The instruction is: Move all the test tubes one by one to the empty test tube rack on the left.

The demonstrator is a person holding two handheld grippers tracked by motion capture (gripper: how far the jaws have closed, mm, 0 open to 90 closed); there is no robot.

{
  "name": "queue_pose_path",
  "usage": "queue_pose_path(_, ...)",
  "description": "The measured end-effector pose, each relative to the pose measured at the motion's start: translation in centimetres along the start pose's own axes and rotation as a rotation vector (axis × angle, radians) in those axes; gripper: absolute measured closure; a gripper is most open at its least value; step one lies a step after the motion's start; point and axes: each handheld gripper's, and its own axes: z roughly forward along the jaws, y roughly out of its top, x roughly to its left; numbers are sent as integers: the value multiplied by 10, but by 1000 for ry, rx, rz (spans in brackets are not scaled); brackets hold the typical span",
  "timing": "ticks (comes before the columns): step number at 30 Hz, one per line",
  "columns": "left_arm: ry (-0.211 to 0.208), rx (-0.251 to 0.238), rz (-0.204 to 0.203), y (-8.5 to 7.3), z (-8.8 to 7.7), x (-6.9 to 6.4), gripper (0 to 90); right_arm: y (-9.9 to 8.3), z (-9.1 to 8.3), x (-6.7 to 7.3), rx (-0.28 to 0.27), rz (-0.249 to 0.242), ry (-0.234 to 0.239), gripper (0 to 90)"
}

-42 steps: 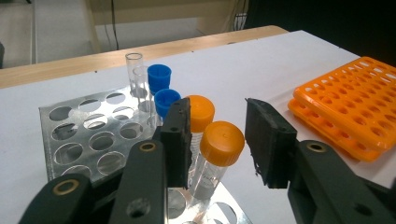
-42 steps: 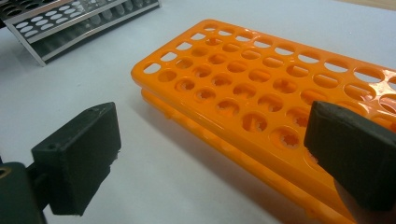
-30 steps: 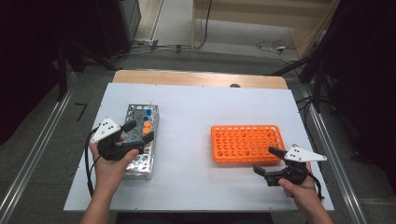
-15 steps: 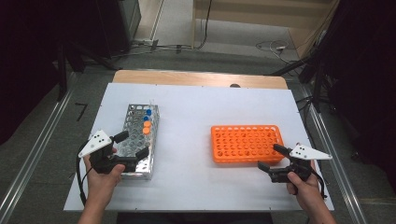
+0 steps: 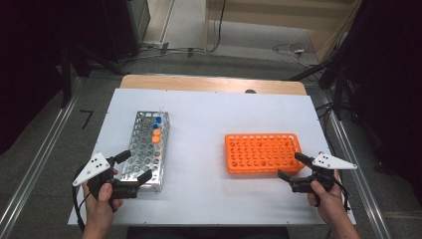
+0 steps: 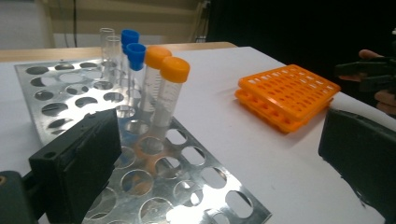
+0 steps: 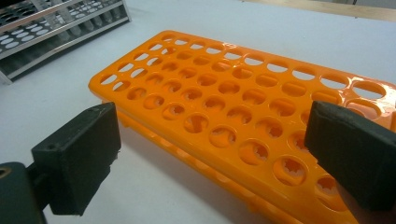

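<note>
Standing upright in the metal rack [image 5: 147, 149], w/ its long axis run toward the desk's far edge, capped tubes [image 6: 161, 88] are seen; no writing legible. Left gripper [image 5: 133, 168] is spread wide, just opened, nothing held; right gripper [image 5: 292, 165] wide by the orange rack [image 5: 262, 152].

Silver metal rack [image 5: 147, 149] with blue caps [image 6: 133, 46] and orange caps [image 6: 167, 64]; bright orange rack [image 5: 263, 152]; white table [image 5: 209, 124].

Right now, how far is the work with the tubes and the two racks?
Done so far: capped tubes, two orange-capped and two blue-capped, stand in the metal rack. In hand: nothing; the left hand-held gripper has just been opening and sits empty at that rack's near end, and the right hand-held gripper is open at the orange rack. Left: the orange rack holds no tubes.
</note>
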Motion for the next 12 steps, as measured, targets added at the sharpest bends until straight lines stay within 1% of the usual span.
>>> queue_pose_path(1,-5,-2,-7,0,0,1,0,0,0,0,-1,-3,-2,26)
queue_pose_path(3,-3,-5,-10,-1,0,3,0,0,0,1,0,-6,-3,26)
queue_pose_path(5,3,-4,-5,-2,1,4,0,-1,1,1,3,-13,0,26)
queue_pose_path(12,-2,3,5,-3,2,3,0,-1,1,0,3,-9,4,26)
